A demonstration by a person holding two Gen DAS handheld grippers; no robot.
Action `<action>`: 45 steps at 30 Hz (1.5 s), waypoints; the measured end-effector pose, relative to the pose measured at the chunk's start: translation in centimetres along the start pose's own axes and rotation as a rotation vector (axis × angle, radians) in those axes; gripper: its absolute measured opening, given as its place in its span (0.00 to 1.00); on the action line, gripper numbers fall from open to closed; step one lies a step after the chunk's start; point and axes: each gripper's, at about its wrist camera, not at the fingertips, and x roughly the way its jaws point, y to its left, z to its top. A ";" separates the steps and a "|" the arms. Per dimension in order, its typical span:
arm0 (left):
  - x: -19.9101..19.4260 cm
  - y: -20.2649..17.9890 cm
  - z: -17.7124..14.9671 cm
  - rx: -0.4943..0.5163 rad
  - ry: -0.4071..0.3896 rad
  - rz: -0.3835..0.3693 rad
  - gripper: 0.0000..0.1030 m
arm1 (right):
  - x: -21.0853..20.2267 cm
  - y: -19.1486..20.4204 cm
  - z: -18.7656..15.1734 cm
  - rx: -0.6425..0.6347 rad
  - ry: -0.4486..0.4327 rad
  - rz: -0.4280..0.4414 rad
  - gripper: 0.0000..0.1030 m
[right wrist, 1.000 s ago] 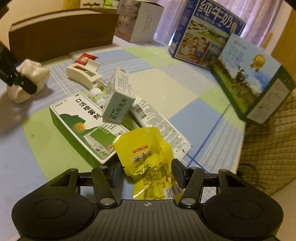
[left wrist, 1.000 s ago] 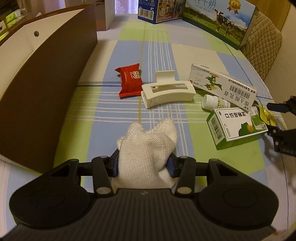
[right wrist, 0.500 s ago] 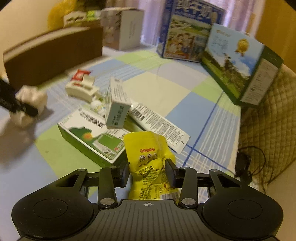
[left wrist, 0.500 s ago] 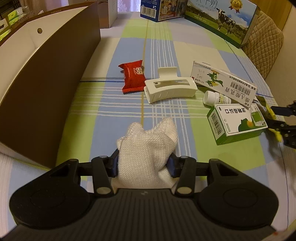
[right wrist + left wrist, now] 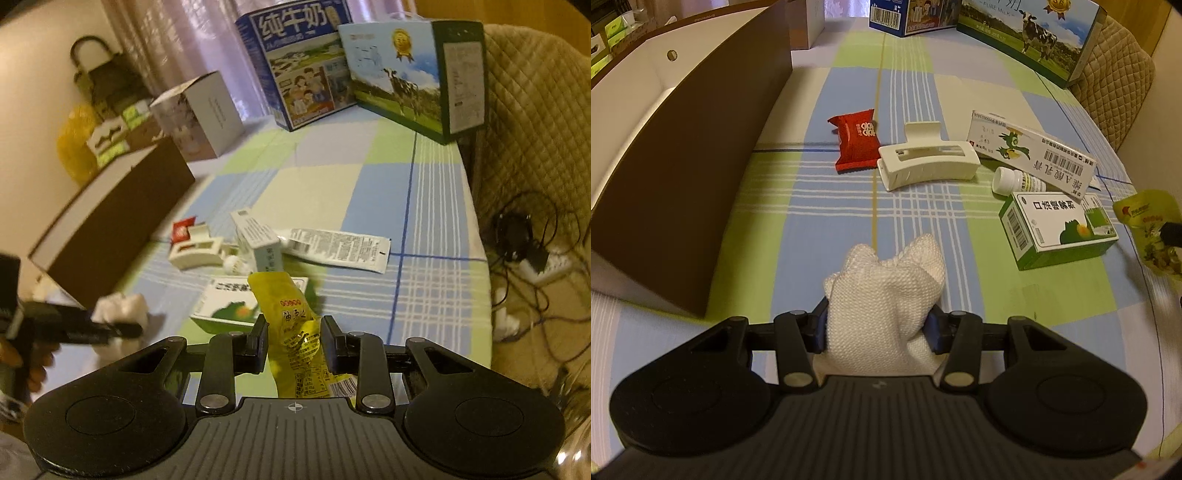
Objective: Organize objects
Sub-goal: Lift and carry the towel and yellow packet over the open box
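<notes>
tongs in the left hand (image 5: 877, 326) are clamped on a white knitted cloth (image 5: 882, 295) over the near part of the checked table (image 5: 820, 229), just right of the long brown box (image 5: 683, 162). the right tongs (image 5: 294, 345) are closing on a yellow packet (image 5: 291, 314), held off the table above the green and white carton (image 5: 225, 306). farther off lie a red sachet (image 5: 856, 142), a white hair claw (image 5: 927, 162) and a small white bottle (image 5: 1015, 181).
</notes>
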 end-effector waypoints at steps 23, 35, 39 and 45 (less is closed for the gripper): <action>-7.7 1.4 -0.4 0.003 -0.079 -0.086 0.41 | -0.8 7.8 0.3 -0.014 -0.010 0.058 0.26; -12.4 6.5 1.6 0.060 -0.148 -0.161 0.41 | 0.1 16.6 1.5 -0.039 -0.053 0.085 0.26; -13.8 9.2 2.3 0.055 -0.177 -0.152 0.41 | 1.0 19.9 2.5 -0.069 -0.069 0.115 0.26; -15.0 13.7 2.9 0.028 -0.204 -0.119 0.41 | 3.0 24.8 4.0 -0.131 -0.084 0.174 0.26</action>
